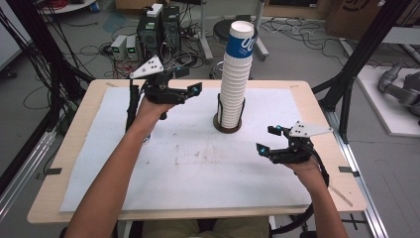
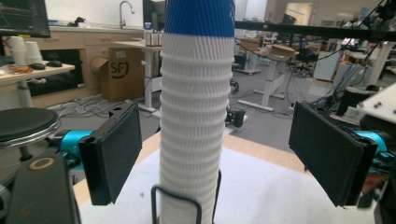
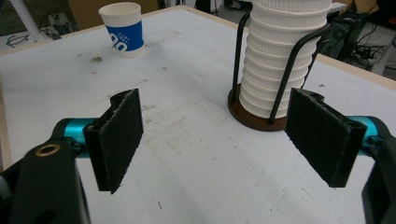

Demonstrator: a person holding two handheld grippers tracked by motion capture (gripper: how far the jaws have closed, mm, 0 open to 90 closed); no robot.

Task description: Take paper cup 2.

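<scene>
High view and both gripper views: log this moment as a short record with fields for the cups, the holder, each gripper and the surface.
cup stack: tall stack of ribbed white paper cups, top cup banded blue, upright
holder: dark round base with black wire uprights, stack standing in it
single cup: one blue and white cup standing apart on the mat
left gripper: raised beside the stack, open, nothing between the pads
right gripper: low over the mat, open, holding nothing
surface: white mat on a wooden table, scuffed
</scene>
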